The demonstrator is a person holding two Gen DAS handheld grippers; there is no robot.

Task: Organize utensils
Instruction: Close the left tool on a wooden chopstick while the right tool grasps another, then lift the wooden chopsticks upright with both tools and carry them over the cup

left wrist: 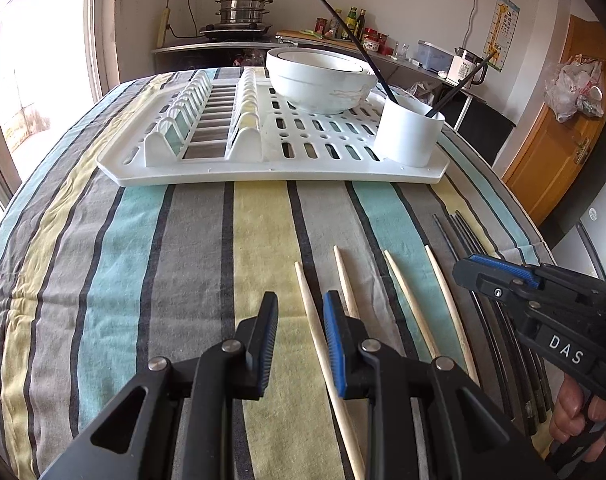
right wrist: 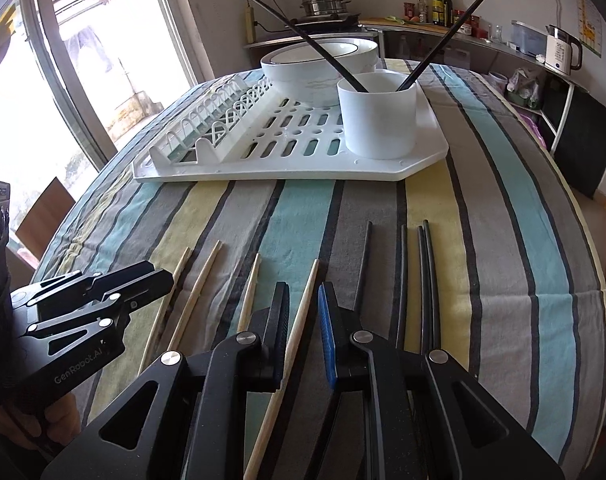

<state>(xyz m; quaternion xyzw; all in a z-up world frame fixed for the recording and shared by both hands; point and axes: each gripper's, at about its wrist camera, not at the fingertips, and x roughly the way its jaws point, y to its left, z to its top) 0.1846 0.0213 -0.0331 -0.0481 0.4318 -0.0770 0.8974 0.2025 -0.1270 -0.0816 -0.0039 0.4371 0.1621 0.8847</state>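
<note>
Several wooden chopsticks [left wrist: 303, 284] lie side by side on the striped tablecloth, with several black chopsticks [left wrist: 463, 232] to their right. My left gripper [left wrist: 300, 304] hovers open over the leftmost wooden one, which runs between its fingers untouched. In the right wrist view my right gripper [right wrist: 303, 296] is open over another wooden chopstick [right wrist: 305, 300], the one nearest the black chopsticks [right wrist: 427, 272]; the pads do not press it. A white cup [left wrist: 407, 136] [right wrist: 377, 120] on the white drying rack [left wrist: 263, 168] [right wrist: 263, 174] holds two black chopsticks.
White bowls [left wrist: 319, 84] [right wrist: 303, 76] sit on the rack behind the cup. Each gripper shows in the other's view: right gripper [left wrist: 475, 276], left gripper [right wrist: 159, 276]. A hand [left wrist: 575, 412] holds the right one. The table's edge runs close on the right.
</note>
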